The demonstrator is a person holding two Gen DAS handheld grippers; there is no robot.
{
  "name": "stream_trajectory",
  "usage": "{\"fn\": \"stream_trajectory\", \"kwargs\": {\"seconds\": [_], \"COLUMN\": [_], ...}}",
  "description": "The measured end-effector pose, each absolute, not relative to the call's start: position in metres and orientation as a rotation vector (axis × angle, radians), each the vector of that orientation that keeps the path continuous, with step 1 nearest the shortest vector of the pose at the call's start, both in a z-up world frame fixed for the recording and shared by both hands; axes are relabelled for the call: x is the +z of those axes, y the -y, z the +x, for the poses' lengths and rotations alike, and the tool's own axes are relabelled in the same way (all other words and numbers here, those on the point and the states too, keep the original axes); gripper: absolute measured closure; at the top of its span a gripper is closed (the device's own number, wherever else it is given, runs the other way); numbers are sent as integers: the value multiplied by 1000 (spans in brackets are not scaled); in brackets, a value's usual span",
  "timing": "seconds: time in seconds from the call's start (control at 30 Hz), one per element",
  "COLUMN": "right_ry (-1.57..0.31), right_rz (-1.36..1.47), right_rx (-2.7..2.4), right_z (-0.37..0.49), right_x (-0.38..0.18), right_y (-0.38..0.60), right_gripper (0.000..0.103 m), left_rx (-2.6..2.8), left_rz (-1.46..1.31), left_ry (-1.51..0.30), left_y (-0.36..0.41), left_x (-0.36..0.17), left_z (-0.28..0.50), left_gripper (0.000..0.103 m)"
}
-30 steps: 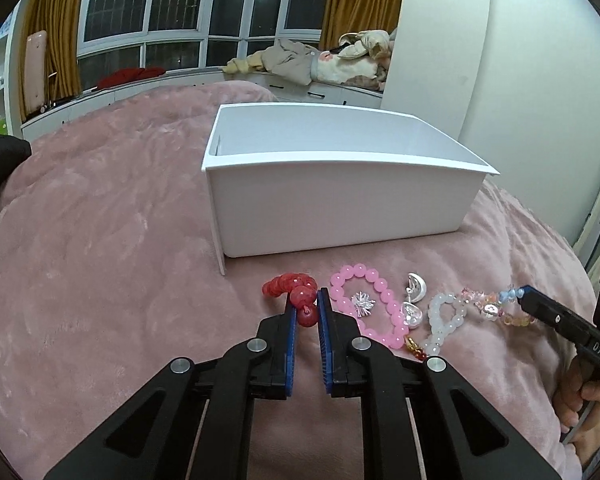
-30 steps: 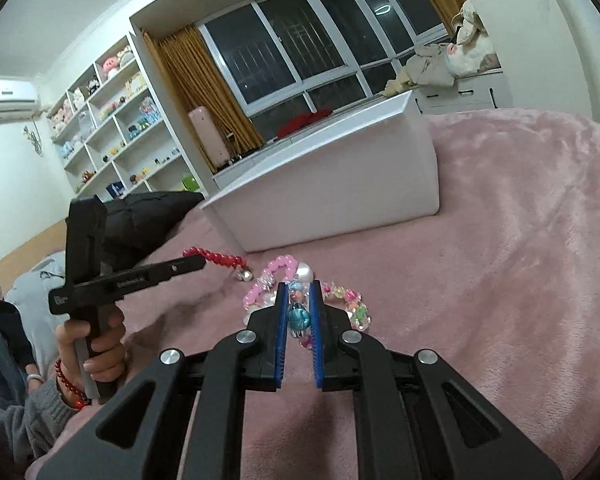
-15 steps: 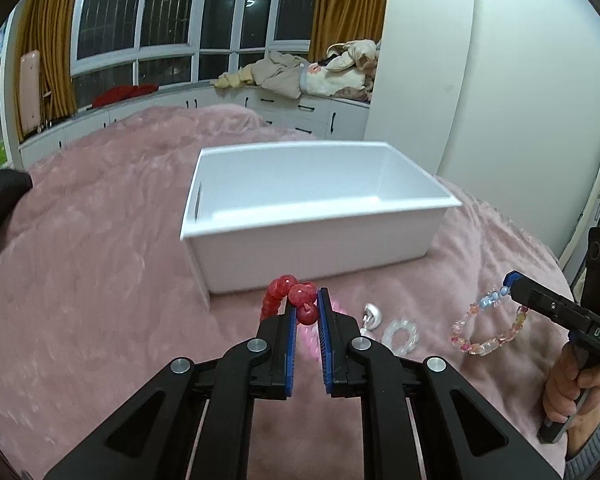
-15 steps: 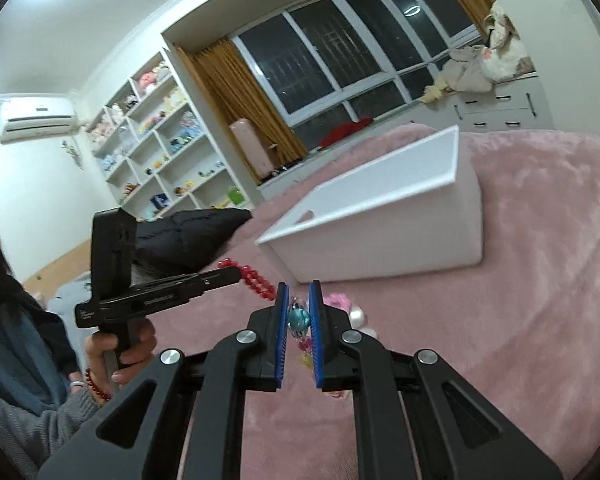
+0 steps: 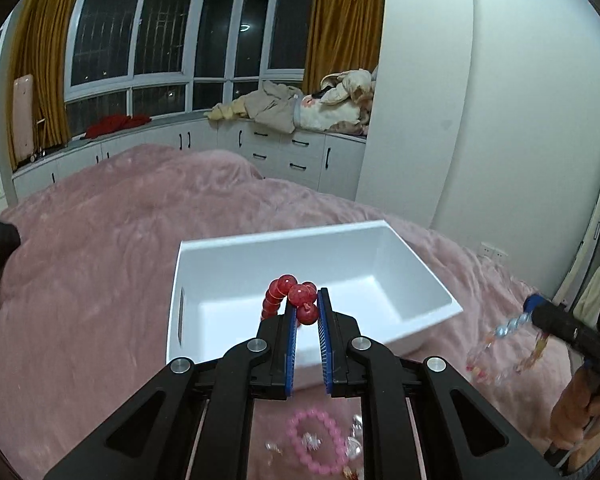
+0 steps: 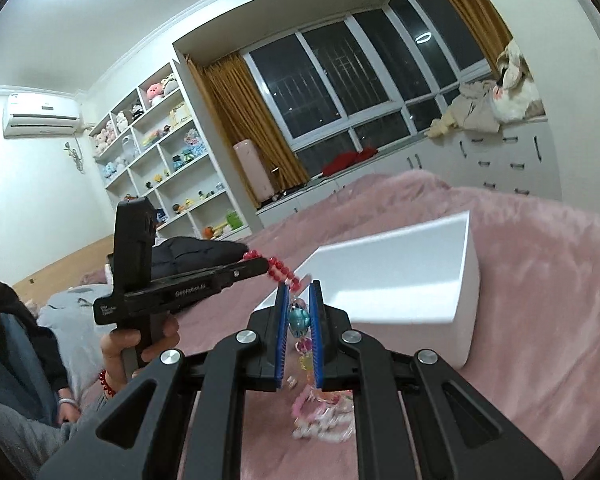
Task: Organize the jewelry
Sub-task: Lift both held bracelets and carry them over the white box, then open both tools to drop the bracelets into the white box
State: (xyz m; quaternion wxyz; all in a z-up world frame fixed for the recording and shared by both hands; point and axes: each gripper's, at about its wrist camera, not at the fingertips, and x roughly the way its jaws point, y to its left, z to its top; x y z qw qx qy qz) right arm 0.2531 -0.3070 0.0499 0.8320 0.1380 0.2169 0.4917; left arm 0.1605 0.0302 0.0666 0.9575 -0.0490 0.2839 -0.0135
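My left gripper (image 5: 305,300) is shut on a red bead bracelet (image 5: 288,294) and holds it above the near edge of the open white box (image 5: 420,268). My right gripper (image 6: 299,294) is shut on a multicoloured bead bracelet (image 6: 299,318), which hangs below its fingers, raised beside the white box (image 6: 466,276). In the left wrist view that bracelet (image 5: 500,344) dangles to the right of the box. A pink bead bracelet (image 5: 314,446) and small silver pieces lie on the pink blanket (image 5: 80,280) below my left gripper.
The box sits on a bed covered by the pink blanket. A black garment (image 6: 196,250) lies at the bed's left side. White drawers (image 5: 284,152) with piled clothes and a window stand beyond the bed. Shelves (image 6: 168,152) with toys line the left wall.
Both grippers have risen from the blanket with their bracelets. My left gripper has moved forward and now sits over the box's near edge; the box interior has come into view.
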Motion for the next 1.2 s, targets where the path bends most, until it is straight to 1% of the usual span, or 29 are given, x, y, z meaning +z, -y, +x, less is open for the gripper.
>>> {"fn": "stream_trajectory", "kwargs": {"seconds": [0.13, 0.27, 0.37, 0.57, 0.7, 0.73, 0.77, 0.8, 0.83, 0.87, 0.93, 0.97, 1.0, 1.03, 1.07, 1.2], "right_ry": [-431, -439, -475, -538, -544, -531, -523, -506, -479, -438, -416, -414, -412, -411, -414, -478], "right_rz": [285, 291, 304, 264, 223, 219, 216, 218, 233, 259, 329, 358, 383, 382, 370, 312], "right_rx": [1021, 1014, 998, 911, 877, 868, 863, 848, 834, 825, 835, 844, 853, 855, 853, 902], "right_z": [274, 308, 335, 358, 361, 357, 356, 351, 347, 339, 329, 325, 316, 310, 301, 268], "right_x": [66, 68, 50, 0, -7, -4, -3, 0, 2, 4, 5, 4, 1, 1, 0, -3], "right_y": [292, 266, 246, 230, 227, 228, 230, 233, 238, 245, 261, 269, 277, 280, 284, 288], "right_gripper": [92, 92, 92, 92, 92, 89, 73, 57, 24, 11, 7, 4, 4, 4, 4, 4], "left_rx": [-20, 0, 30, 39, 54, 64, 70, 75, 80, 82, 62, 56, 43, 31, 26, 23], "left_rz": [-93, -102, -107, -122, -120, -119, -118, -121, -120, -115, -112, -118, -130, -141, -143, -95], "left_ry": [-559, -569, -592, -669, -714, -727, -736, -734, -713, -693, -686, -681, -670, -653, -643, -649], "left_y": [-39, -53, -63, -77, -79, -77, -77, -76, -76, -74, -69, -68, -67, -65, -63, -46], "left_x": [70, 65, 52, 3, -16, -18, -20, -20, -19, -16, -11, -8, -4, -1, 2, 8], "left_z": [170, 186, 204, 231, 242, 245, 245, 244, 240, 236, 227, 224, 217, 209, 203, 173], "left_gripper": [88, 88, 88, 88, 87, 86, 70, 50, 44, 39, 38, 30, 18, 13, 11, 11]}}
